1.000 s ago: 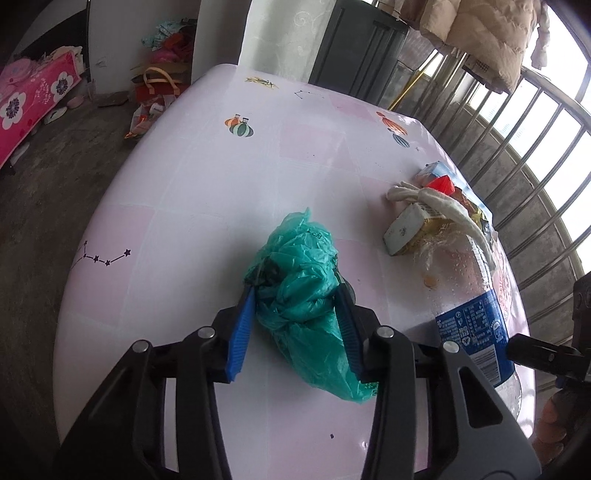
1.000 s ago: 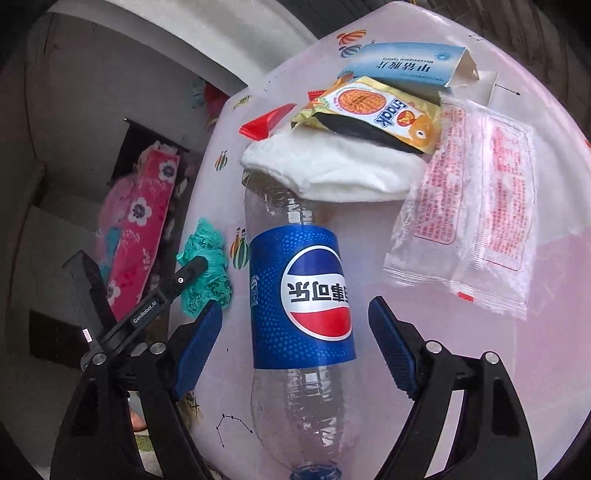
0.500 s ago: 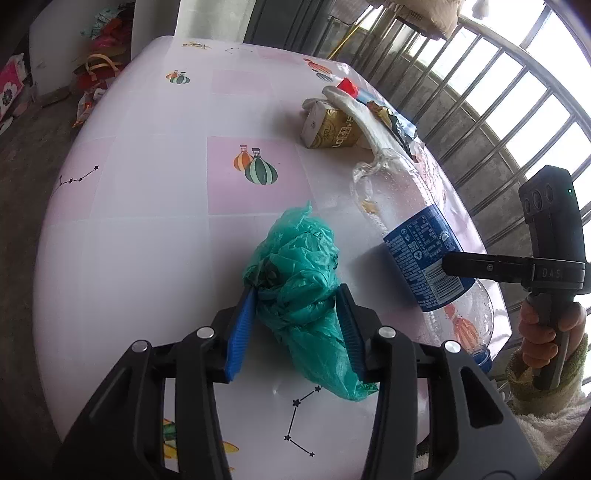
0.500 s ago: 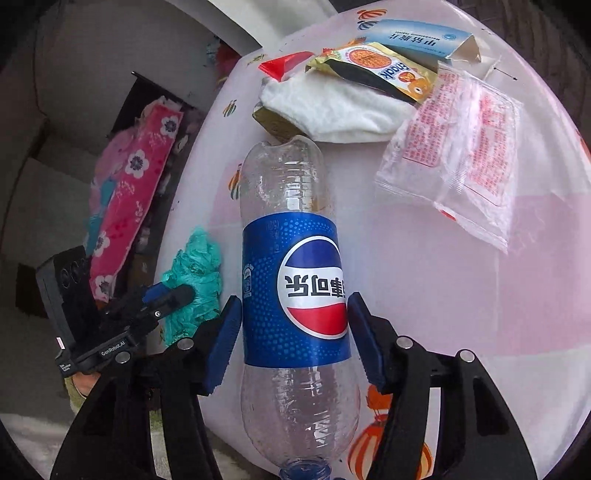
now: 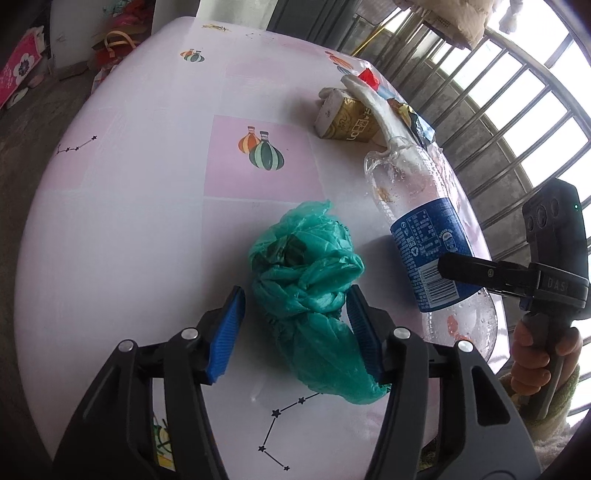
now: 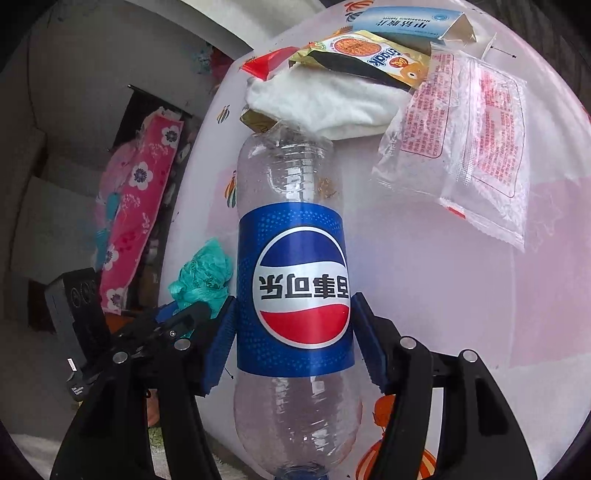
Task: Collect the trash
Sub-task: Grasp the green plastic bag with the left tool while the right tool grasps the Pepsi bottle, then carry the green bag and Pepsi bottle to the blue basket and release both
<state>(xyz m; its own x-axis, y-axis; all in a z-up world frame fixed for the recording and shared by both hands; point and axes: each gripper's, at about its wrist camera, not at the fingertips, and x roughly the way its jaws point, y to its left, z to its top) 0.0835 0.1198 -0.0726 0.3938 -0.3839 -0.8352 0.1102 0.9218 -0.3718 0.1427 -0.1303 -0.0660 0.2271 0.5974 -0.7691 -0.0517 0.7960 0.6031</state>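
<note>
Since a second ago the right gripper (image 6: pixel 293 332) has gone from wide open around the Pepsi bottle (image 6: pixel 291 295) to closed: both blue fingers (image 6: pixel 221 343) now press the sides of the blue label, so that grasp looks made. Bottle lies on its side on the surface (image 5: pixel 147 184), cap end toward the right camera, its far end tucked under the white cloth (image 6: pixel 325 99) in the trash pile. Left gripper (image 5: pixel 297 328) has gone the other way: half a second ago its fingers were pinching the green plastic bag (image 5: pixel 310 288), now there is a visible gap at the left finger while the right finger (image 5: pixel 364 332) is at or just touching the bag. So fingers are half-open around the bag, bag resting on the surface between them, not clamped. My read: bottle is ready to lift, bag either just released or being re-gripped; can't tell which. Bag sits just beside the bottle, near the surface edge. Still uncollected behind the bottle: snack wrapper (image 6: pixel 369 55), clear sachet pack (image 6: pixel 465 147), blue carton (image 6: pixel 406 24), gold box (image 5: pixel 347 122). No bin visible in either view.
</note>
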